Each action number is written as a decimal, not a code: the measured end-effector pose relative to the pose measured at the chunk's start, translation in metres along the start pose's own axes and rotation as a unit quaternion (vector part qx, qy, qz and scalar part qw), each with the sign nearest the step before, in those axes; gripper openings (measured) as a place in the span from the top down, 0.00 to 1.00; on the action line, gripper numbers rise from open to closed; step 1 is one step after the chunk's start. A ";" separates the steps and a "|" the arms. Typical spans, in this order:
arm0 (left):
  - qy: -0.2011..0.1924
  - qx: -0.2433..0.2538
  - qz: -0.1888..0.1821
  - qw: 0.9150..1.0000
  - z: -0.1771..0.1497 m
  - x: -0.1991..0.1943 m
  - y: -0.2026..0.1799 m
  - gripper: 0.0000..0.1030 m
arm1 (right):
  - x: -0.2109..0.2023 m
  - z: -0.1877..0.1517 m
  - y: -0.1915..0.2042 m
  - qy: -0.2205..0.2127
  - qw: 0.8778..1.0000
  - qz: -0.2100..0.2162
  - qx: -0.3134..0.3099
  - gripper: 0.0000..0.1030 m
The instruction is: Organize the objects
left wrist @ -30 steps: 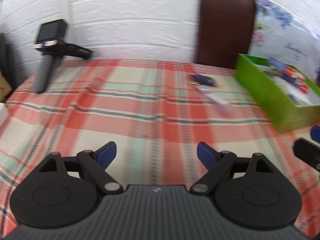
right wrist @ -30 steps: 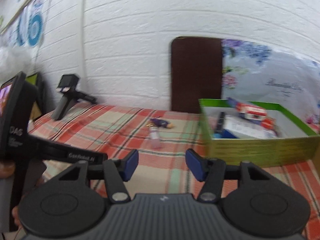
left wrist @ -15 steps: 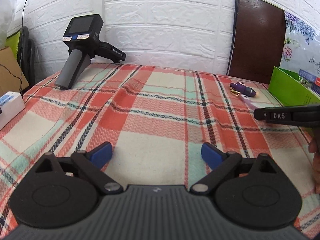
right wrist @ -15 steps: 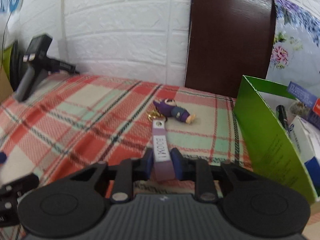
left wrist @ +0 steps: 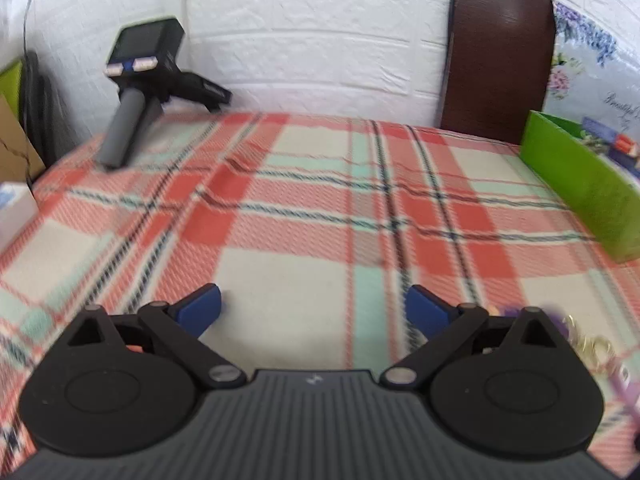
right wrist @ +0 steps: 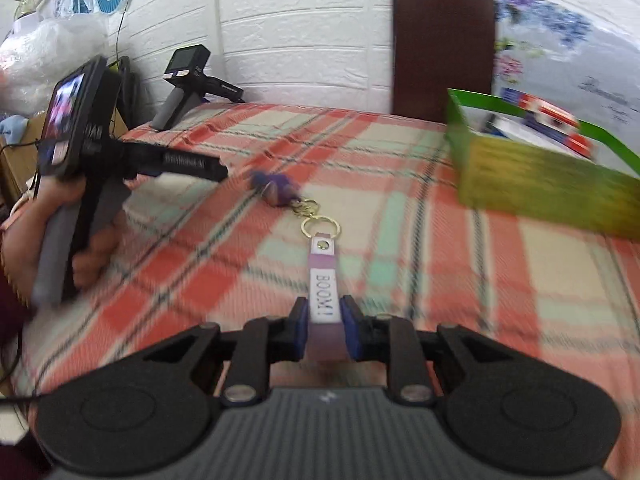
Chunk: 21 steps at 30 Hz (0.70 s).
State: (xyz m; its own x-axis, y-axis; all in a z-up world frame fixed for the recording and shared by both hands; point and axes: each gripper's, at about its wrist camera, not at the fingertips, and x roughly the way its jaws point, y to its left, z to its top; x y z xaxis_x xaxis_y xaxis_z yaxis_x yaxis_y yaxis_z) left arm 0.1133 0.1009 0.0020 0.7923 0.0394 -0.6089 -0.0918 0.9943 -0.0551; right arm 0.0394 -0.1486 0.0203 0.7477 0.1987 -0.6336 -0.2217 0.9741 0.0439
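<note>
A purple keychain strap marked "BOOM!" sits between the pads of my right gripper, which is shut on it. Its gold ring and purple figure trail ahead over the plaid cloth. The same keychain shows as a blur beside my left gripper's right arm. My left gripper hovers low over the cloth, its jaws opening with nothing between them. A green box holding several packets stands to the right, and its wall appears in the left wrist view too.
A spare handheld gripper leans at the back left corner by the white brick wall. A brown chair back stands behind the table. A white box lies at the left edge. A hand holds the left gripper.
My right gripper closed on the keychain strap and carried it away from the back of the table towards the front. The left gripper's jaws spread a little wider.
</note>
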 end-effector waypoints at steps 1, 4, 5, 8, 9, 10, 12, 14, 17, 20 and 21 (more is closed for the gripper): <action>0.012 -0.021 -0.033 0.999 0.000 -0.009 0.000 0.04 | -0.009 -0.009 -0.003 -0.003 1.000 -0.003 0.007 0.81; 0.071 -0.058 -0.137 0.986 -0.002 -0.030 -0.010 0.09 | -0.021 -0.019 -0.004 -0.012 1.000 -0.002 0.017 0.78; 0.089 -0.059 -0.155 0.982 -0.004 -0.034 -0.017 0.13 | -0.020 -0.017 -0.004 -0.015 1.000 -0.001 0.016 0.77; 0.114 -0.028 -0.179 0.977 -0.010 -0.047 -0.041 0.16 | -0.014 -0.013 -0.004 -0.022 1.000 0.009 0.015 0.71; 0.100 -0.003 -0.172 0.980 -0.012 -0.052 -0.049 0.16 | -0.013 -0.014 -0.003 -0.024 1.000 0.011 0.013 0.70; 0.082 0.028 -0.157 0.984 -0.014 -0.057 -0.057 0.16 | -0.012 -0.016 -0.002 -0.026 1.000 0.012 0.010 0.68; 0.079 0.079 -0.144 0.983 -0.018 -0.059 -0.067 0.16 | -0.013 -0.019 -0.002 -0.027 1.000 0.014 0.004 0.68; 0.106 0.091 -0.181 0.974 -0.022 -0.060 -0.066 0.15 | -0.014 -0.020 -0.005 -0.028 0.999 0.015 0.004 0.65; 0.122 0.106 -0.234 0.959 -0.032 -0.072 -0.064 0.15 | -0.015 -0.022 -0.007 -0.030 0.999 0.012 0.004 0.59; 0.119 0.114 -0.268 0.949 -0.042 -0.089 -0.062 0.11 | -0.015 -0.023 -0.008 -0.032 0.999 0.009 0.000 0.58; 0.121 0.115 -0.272 0.948 -0.044 -0.091 -0.062 0.11 | -0.014 -0.023 -0.008 -0.032 0.999 0.009 0.000 0.58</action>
State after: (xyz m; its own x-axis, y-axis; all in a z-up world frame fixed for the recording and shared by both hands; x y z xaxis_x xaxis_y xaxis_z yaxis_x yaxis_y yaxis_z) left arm 0.0201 0.0309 0.0262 0.5208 -0.4811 -0.7052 0.4458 0.8578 -0.2559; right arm 0.0162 -0.1619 0.0114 0.7822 0.2228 -0.5818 -0.2356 0.9703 0.0549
